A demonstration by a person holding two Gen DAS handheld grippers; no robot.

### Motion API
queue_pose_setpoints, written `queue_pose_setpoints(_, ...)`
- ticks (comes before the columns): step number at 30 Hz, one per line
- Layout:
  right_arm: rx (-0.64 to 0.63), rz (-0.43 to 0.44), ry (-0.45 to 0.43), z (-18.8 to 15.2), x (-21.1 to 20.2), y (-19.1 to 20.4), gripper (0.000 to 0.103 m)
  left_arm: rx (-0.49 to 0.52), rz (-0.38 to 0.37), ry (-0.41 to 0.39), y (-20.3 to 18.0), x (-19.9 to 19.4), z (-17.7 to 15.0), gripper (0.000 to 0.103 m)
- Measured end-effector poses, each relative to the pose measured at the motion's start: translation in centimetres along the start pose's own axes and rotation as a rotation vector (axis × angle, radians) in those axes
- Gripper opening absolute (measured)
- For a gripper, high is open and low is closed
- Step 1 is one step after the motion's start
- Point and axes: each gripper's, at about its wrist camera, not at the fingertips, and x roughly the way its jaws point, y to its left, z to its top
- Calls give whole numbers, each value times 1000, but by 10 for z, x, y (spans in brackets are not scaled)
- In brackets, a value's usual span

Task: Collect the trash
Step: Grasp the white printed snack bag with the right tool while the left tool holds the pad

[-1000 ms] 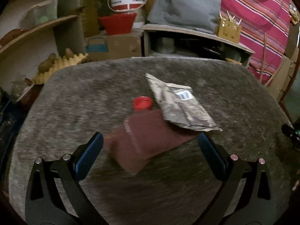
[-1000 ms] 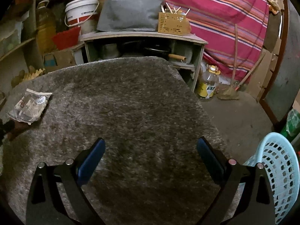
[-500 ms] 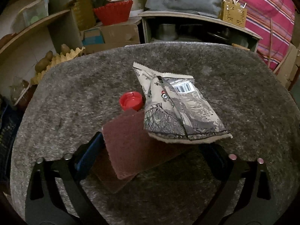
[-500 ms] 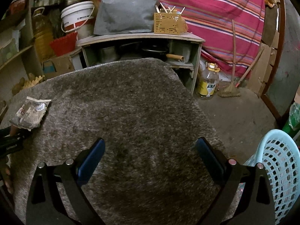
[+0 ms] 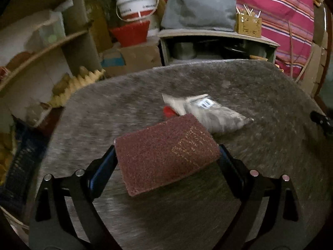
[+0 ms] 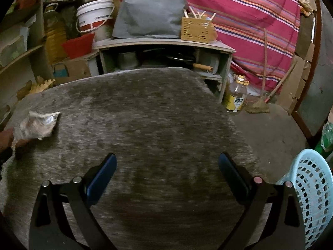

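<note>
Maroon scouring pad point(image 5: 166, 156) spans the left claw point(image 5: 167, 162), both pads touching its short edges, held above the grey worktop point(image 5: 260, 156). Foil wrapper point(image 5: 216, 114) and red cap point(image 5: 169, 110) lie just behind. Right claw point(image 6: 167, 173) gapes, nothing between; blue basket point(image 6: 312, 191) beside worktop's right edge.

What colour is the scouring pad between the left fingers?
Dark maroon scouring pad with faint yellowish print, clearest in the left wrist view.

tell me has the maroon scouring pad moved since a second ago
Yes. The maroon scouring pad now sits up between the left gripper's jaws, covering most of the red cap, off the grey mat it lay on.
</note>
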Motion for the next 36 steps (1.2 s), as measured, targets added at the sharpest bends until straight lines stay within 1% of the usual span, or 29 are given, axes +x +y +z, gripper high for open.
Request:
queue_pose_setpoints(2,-12,15,-2,0,-1,13,96,-5,16,-14,14,-7,-3,91)
queue_pose_setpoints(5,-29,43,3,0,1,36,96,-32,56,-15,44,-10,-8,91)
queue_pose_setpoints(6,-42,53,9,0,3,45,96,-50,77,-16,58,-8,-9,91)
queue_pose_setpoints(8,-66,63,27,0,8,61,96,-71,100,-22,73,-6,-10,91)
queue_pose_setpoints(10,-92,88,43,-1,10,78,96,-94,139,-32,93,-4,-9,91)
queue_pose_setpoints(12,-98,93,30,0,6,93,96,-132,141,-39,109,-3,-5,91)
queue_pose_setpoints(15,-114,118,34,6,2,113,96,-175,129,-45,125,-3,0,91)
queue_pose_setpoints(19,-171,119,17,18,-7,152,96,-176,187,-61,134,-4,5,91)
queue_pose_setpoints(21,-208,117,25,18,-7,176,96,-174,207,-67,139,-5,5,91)
queue_pose_setpoints(24,-250,116,38,12,-6,199,96,-175,226,-65,148,-6,4,91)
queue_pose_setpoints(26,-269,108,31,9,-9,212,96,-190,226,-65,156,-7,3,91)
queue_pose_setpoints(28,-279,107,23,10,-12,222,96,-229,204,-62,168,-9,1,91)
queue_pose_setpoints(31,-280,113,38,15,-11,231,96,-266,187,-49,178,-7,-3,91)
queue_pose_setpoints(33,-279,113,66,17,-4,237,96,-282,185,-35,182,-4,-5,91)
queue_pose_setpoints(35,-268,132,122,15,7,240,94,-303,170,-30,185,-5,-6,91)
queue_pose_setpoints(36,-264,140,131,13,9,241,91,-310,163,-33,186,-6,-5,91)
